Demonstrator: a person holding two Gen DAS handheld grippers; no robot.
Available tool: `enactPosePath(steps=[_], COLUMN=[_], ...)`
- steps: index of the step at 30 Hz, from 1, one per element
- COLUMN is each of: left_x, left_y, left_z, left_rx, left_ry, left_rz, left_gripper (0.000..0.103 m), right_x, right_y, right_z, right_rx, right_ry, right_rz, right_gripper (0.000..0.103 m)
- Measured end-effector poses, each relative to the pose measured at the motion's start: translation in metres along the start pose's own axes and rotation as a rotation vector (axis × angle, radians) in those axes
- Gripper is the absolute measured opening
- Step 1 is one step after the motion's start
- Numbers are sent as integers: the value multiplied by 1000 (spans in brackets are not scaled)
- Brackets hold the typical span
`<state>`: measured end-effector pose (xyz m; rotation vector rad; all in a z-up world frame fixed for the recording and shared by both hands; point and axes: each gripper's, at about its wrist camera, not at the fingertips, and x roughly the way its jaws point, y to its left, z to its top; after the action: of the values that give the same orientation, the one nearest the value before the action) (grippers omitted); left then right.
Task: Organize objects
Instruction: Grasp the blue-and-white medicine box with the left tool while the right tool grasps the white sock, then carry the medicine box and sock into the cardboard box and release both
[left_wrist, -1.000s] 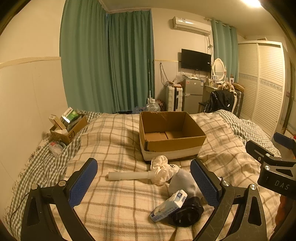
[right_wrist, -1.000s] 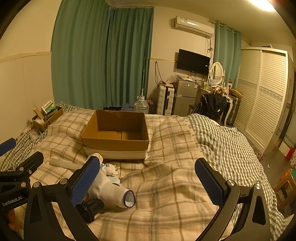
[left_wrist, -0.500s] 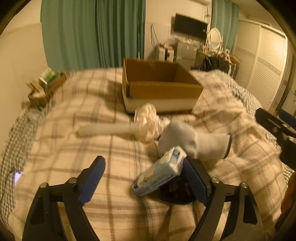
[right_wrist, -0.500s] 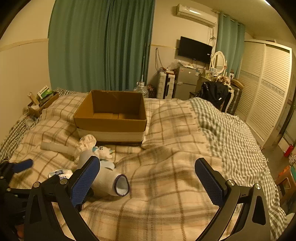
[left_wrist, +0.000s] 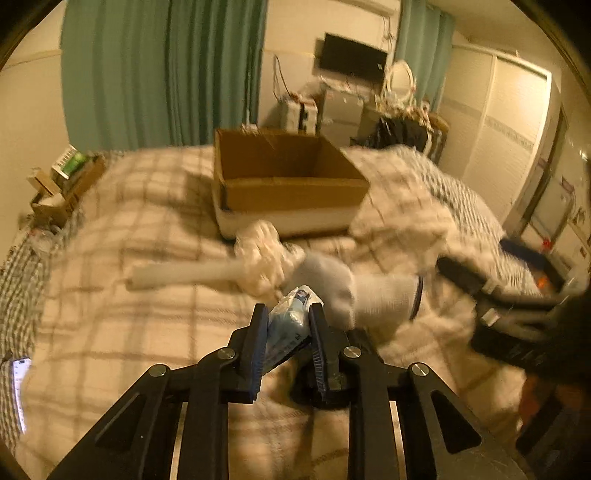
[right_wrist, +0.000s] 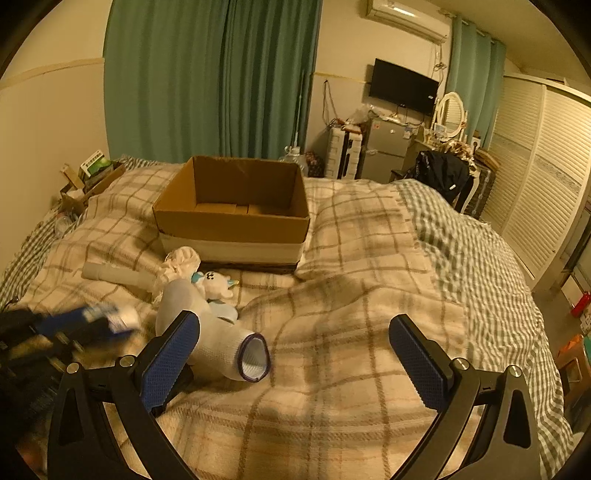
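Note:
My left gripper (left_wrist: 287, 314) is shut on a blue-and-white tissue pack (left_wrist: 291, 317), just above the plaid blanket; it also shows blurred in the right wrist view (right_wrist: 107, 315). Beyond it lie a white sock (left_wrist: 354, 295), a white scrunchie (left_wrist: 266, 254) and a white tube (left_wrist: 184, 275). An open empty cardboard box (left_wrist: 288, 184) stands behind them. My right gripper (right_wrist: 295, 332) is open and empty over the blanket, its left finger next to the sock (right_wrist: 218, 332). A small plush toy (right_wrist: 216, 286) lies beside the sock. A black round object (left_wrist: 314, 391) sits under my left fingers.
A small box of clutter (right_wrist: 92, 177) sits at the bed's far left. A phone (left_wrist: 20, 391) lies at the left edge. Green curtains, a fridge (right_wrist: 384, 147), a dresser and a slatted wardrobe (right_wrist: 535, 166) stand beyond the bed. A pillow bulge (right_wrist: 358, 232) lies right of the box.
My left gripper has dropped forward and shut on the tissue pack. My right gripper has stayed open and shifted slightly toward the sock.

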<state>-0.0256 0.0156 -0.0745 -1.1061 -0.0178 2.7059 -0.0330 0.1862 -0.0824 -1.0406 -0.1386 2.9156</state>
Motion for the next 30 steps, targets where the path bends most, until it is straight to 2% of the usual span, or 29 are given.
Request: enactPosePath(steps=[5,7,11,13,15,18,24,30], left_x=[-18,-19,-12,-9,-7,-4,-8,-21], left_y=[21,25,35,37,38,40,38,33], left_z=[16,16,12,9,6,3,4,35], left_rx=[-26,-24,-49,-52,-55,-61,-66,-53], left_ry=[-70,-78,-53,-46,-41,-34,-27,-60], left_rz=[63,90,85,87,86,89,85,44], left_gripper=[22,22,22,22,22,22,22,22], right_x=[26,40,63,65,63,56,24,-7], right_y=[11,14,14,11,12,23,32,27], right_z=[-3,-6,-13,-14,-15,-15,1,39], right_rx=[-14,-6,23,42,42,-10,-84,-117], right_ry=[71,102,190,199,198,177,80,-18], right_rz=[53,77,152,189,230,224,200,169], right_gripper=[102,94,65,53,24,11,9,9])
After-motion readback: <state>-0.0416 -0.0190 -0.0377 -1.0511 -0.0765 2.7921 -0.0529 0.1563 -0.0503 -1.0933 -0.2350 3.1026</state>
